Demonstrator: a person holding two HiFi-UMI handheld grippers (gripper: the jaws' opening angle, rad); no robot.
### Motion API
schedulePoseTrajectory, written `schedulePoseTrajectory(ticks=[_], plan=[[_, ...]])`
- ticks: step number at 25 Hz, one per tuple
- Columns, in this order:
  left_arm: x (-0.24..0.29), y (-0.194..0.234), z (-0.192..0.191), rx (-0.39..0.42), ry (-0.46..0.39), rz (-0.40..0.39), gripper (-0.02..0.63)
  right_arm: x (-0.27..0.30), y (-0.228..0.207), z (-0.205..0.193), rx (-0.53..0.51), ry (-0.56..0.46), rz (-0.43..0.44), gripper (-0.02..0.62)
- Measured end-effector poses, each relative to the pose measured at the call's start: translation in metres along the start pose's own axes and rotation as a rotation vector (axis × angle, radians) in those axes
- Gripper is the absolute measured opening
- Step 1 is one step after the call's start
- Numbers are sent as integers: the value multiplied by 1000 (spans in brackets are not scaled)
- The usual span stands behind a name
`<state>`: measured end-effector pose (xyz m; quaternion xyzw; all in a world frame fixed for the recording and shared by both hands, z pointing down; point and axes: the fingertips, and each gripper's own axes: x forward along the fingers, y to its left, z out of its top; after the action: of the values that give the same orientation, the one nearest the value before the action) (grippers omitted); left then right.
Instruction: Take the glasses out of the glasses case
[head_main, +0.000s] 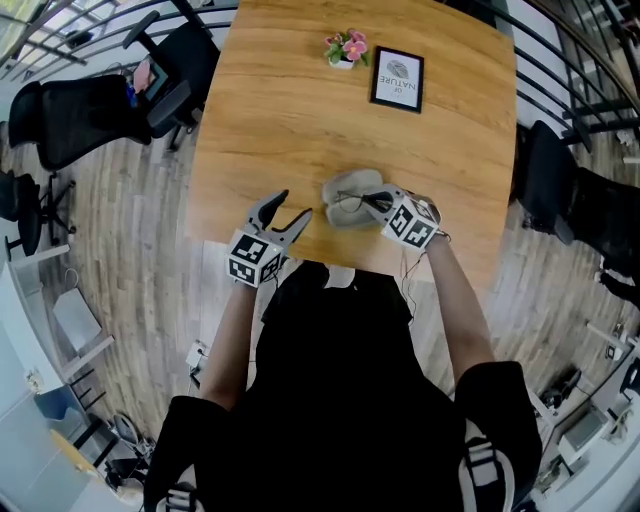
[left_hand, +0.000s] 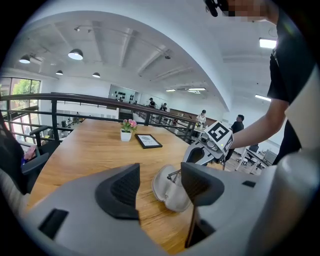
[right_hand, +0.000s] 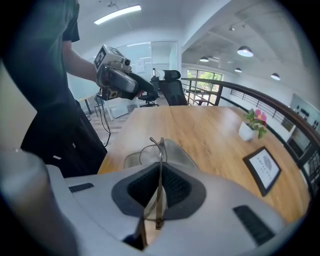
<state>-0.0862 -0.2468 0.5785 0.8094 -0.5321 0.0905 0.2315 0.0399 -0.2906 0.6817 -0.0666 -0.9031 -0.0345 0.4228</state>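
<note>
Glasses (right_hand: 160, 150) are clamped in the right gripper (right_hand: 159, 175); the left gripper (left_hand: 160, 187) gapes.

Right gripper view: the glasses (right_hand: 161, 152) show clearly only above the right gripper (right_hand: 160, 175). Its pads, pressed together on the frame, cover most of the lower portion. The glasses case (right_hand: 177, 150) beyond the jaws is largely covered by them and blurred.

Left gripper view: one pad of the left gripper (left_hand: 161, 175) hides one side of the case. Print on the picture frame (left_hand: 148, 141) beyond the jaws is too small to read.
</note>
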Motion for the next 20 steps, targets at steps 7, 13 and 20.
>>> schedulePoseTrajectory(ticks=[7, 13, 20], plan=[[-1, 2, 11, 46, -11, -51, 262, -9, -3, 8, 77, -31, -92, 23], [-5, 0, 15, 80, -18, -90, 262, -16, 1, 21, 142, -107, -147, 23], [-10, -2, 21, 121, -31, -134, 262, -28, 2, 29, 186, -138, -233, 25]])
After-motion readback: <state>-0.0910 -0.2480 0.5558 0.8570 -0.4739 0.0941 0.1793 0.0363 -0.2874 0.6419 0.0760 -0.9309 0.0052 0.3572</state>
